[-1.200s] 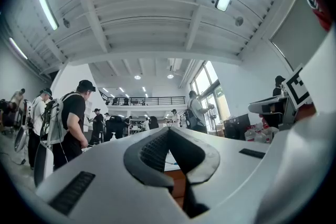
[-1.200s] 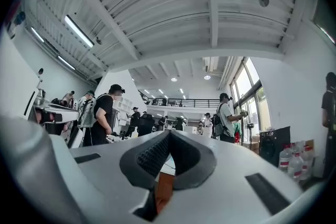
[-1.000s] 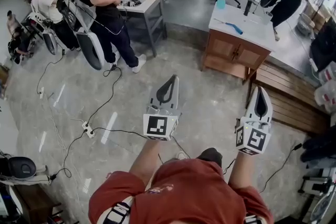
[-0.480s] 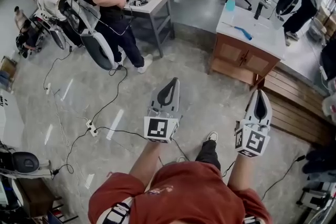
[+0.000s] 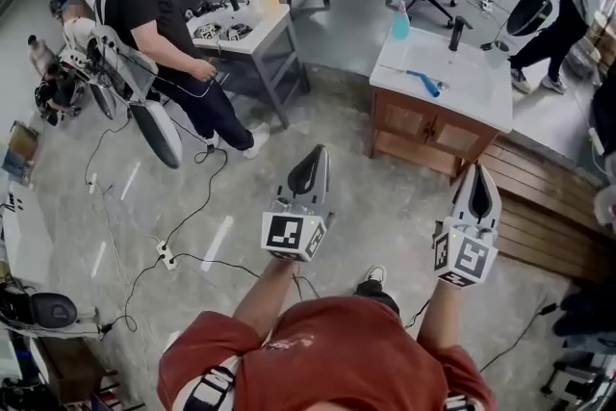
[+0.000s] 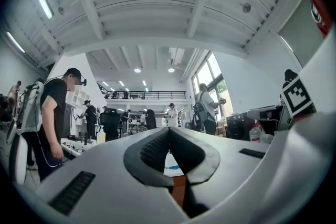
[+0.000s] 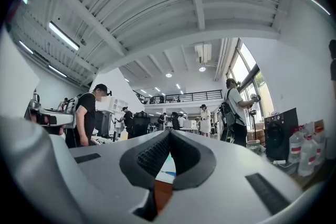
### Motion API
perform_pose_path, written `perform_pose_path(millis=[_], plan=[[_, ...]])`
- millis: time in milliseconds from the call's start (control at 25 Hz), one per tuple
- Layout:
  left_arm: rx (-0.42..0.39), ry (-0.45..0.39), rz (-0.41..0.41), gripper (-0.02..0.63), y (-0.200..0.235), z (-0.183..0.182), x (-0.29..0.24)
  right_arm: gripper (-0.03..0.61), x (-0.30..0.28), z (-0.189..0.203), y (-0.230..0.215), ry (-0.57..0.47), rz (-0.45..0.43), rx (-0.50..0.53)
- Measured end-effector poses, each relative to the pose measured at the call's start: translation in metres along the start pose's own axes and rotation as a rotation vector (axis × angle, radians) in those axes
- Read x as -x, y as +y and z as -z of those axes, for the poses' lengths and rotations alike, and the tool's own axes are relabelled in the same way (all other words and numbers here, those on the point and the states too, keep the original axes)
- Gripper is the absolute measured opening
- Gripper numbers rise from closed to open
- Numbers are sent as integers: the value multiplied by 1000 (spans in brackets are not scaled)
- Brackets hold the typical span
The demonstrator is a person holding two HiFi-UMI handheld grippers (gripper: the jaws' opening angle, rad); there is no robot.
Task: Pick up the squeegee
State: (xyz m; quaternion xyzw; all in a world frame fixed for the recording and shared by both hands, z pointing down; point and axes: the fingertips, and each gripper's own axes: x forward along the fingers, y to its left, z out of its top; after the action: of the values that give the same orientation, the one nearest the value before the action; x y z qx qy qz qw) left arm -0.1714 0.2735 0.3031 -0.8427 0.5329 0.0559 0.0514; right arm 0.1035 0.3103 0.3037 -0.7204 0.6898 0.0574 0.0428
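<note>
Blue squeegee (image 5: 423, 83): on wooden cabinet's (image 5: 414, 125) white top, small, blade unclear.
Left gripper (image 5: 315, 151): short of cabinet, jaws closed, empty.
Right gripper (image 5: 478, 170): short of cabinet, jaws closed, empty.
Gripper views: cabinet mostly hidden behind jaws.

Nothing readable anywhere right now. The cube (image 5: 289, 236) on my left gripper (image 5: 310, 157) carries only a black-and-white square marker, with no letters or digits. The cube (image 5: 469, 257) on my right gripper (image 5: 478, 170) is the same. My red shirt (image 5: 327, 356) has a small print, too blurred to make out. On the white worktop (image 5: 467, 82), the blue bottle (image 5: 401, 19) at its back edge is too small for me to read any label.
</note>
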Motion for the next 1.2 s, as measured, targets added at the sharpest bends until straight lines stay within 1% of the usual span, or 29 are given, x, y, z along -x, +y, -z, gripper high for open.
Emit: perform_pose_path(millis=[120,200,240,400,560,680,800,1000,1200], plan=[[-56,5,11,18,-29,0,-42,8,-26,-1,-45,-8,13,-4],[-104,10,19,18,-46,2,-67,8,-42,2,-68,-8,18,-7],[-115,12,26,18,-54,3,-79,8,-50,3,-79,-6,19,-7],[-118,16,36,17,-82,7,-122,8,-72,12,-117,7,20,-19],[-114,24,54,17,-109,15,-148,8,-84,22,-147,20,23,-71],[-115,22,61,18,-119,15,-163,8,-93,19,-159,12,23,-70],[-116,25,53,18,-120,18,-173,8,-103,22,-167,21,24,-65],[-96,11,36,18,-108,30,-188,8,-122,32,-163,41,19,-54],[-88,13,23,18,-87,44,-209,8,-148,41,-154,36,24,-50]])
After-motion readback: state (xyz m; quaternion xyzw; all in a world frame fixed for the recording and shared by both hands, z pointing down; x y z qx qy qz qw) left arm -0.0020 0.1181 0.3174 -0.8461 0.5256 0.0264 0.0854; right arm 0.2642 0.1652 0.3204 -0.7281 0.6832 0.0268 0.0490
